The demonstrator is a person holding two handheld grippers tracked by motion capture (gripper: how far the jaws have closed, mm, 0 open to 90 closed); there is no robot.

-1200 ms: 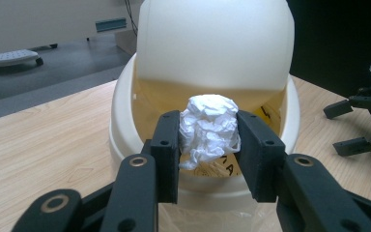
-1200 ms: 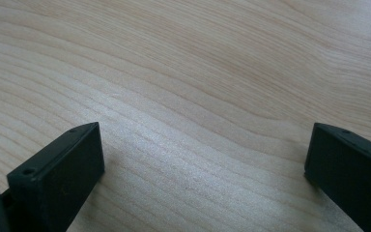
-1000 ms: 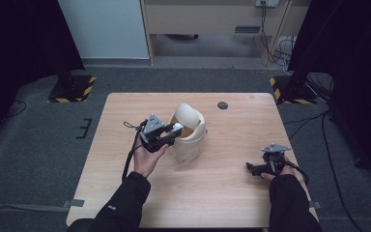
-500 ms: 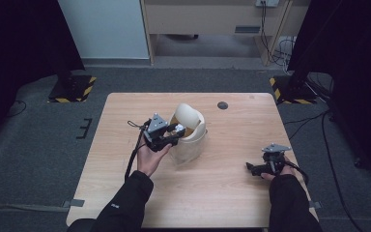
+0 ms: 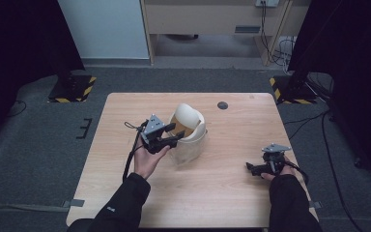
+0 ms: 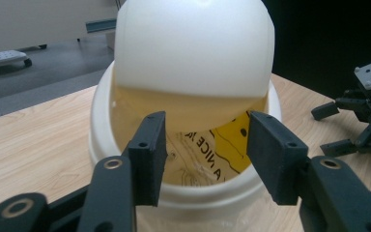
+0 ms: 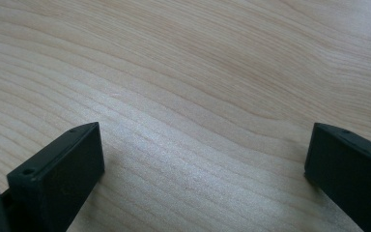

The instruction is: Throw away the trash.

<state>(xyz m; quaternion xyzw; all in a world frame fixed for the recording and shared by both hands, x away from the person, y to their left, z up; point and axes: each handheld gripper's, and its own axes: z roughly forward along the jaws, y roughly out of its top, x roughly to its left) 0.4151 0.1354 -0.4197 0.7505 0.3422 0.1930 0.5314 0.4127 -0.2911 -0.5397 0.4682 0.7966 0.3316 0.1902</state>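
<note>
Left claw opening at the white bin in the middle of the desk

The desk (image 5: 125, 203) carries a white bin (image 5: 189, 145) with a swing lid (image 5: 189, 117) near its centre. The left claw (image 5: 173, 137) is at the bin's rim; its jaws have just been opening and hold nothing. The right claw (image 5: 249, 167) rests near the desk's right edge, wide open and empty. A small dark disc (image 5: 222, 105) lies near the far edge.

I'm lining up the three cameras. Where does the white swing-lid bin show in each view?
High view: white bin at table centre, right beside the left claw.
Left gripper view: bin centre frame, straight beyond the open jaws, its flap tilted inward.
Right gripper view: not in it; bare tabletop.
Shared landmark: the wooden tabletop.
</note>
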